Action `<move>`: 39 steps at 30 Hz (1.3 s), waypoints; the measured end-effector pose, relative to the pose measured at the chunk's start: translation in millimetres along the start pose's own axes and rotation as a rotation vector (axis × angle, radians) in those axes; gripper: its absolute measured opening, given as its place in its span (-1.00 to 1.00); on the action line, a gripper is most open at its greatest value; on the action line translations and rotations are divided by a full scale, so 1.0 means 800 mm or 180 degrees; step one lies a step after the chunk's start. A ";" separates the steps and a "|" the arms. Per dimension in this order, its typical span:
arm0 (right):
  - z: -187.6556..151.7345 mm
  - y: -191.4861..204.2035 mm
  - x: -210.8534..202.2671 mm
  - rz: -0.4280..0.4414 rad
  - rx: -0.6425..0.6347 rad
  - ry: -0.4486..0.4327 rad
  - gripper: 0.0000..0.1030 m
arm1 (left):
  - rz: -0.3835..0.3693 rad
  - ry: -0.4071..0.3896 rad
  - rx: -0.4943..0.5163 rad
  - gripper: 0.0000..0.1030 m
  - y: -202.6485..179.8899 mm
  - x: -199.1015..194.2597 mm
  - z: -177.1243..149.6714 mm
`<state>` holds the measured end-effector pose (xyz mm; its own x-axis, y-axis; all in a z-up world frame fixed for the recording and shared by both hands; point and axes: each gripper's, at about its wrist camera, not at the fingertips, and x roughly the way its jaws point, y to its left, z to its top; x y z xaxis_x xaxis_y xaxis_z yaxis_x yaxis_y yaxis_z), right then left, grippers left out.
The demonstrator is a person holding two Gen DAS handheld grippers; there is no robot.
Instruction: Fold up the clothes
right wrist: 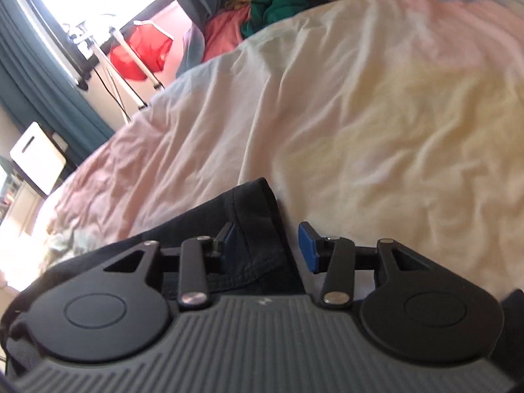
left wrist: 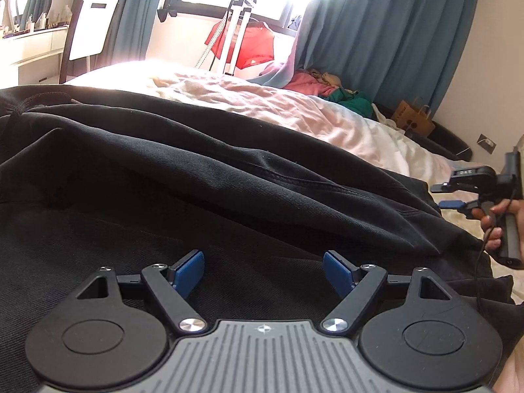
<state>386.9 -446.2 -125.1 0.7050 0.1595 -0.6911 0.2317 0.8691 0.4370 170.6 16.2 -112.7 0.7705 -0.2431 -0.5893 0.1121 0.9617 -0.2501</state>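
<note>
A black garment (left wrist: 196,170) lies spread in broad folds on the bed (left wrist: 311,111). My left gripper (left wrist: 263,262) hovers low over it, open, blue pads wide apart with nothing between them. In the left wrist view my right gripper (left wrist: 443,195) is at the garment's right edge, held by a hand (left wrist: 493,226). In the right wrist view my right gripper (right wrist: 268,237) is open. A hemmed corner of the black garment (right wrist: 258,203) lies between its jaws, next to the left pad (right wrist: 230,235) and apart from the right pad (right wrist: 307,242).
The pale rumpled bed sheet (right wrist: 360,114) stretches beyond the garment. A pile of pink and green clothes (left wrist: 327,90) sits at the far end. A red garment (left wrist: 252,46) hangs on a white rack by the window. A paper bag (left wrist: 414,119) stands near teal curtains (left wrist: 393,32).
</note>
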 end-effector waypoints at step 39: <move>-0.151 -0.067 -0.121 0.0603 0.2061 -0.0408 0.02 | -0.0014 -0.0087 -0.0159 0.61 0.005 -0.023 0.006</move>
<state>225.1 -451.6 -150.7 0.8375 0.1899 -0.5125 0.4223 0.3704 0.8273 159.8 25.2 -98.7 0.7869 -0.2430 -0.5672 0.0845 0.9530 -0.2911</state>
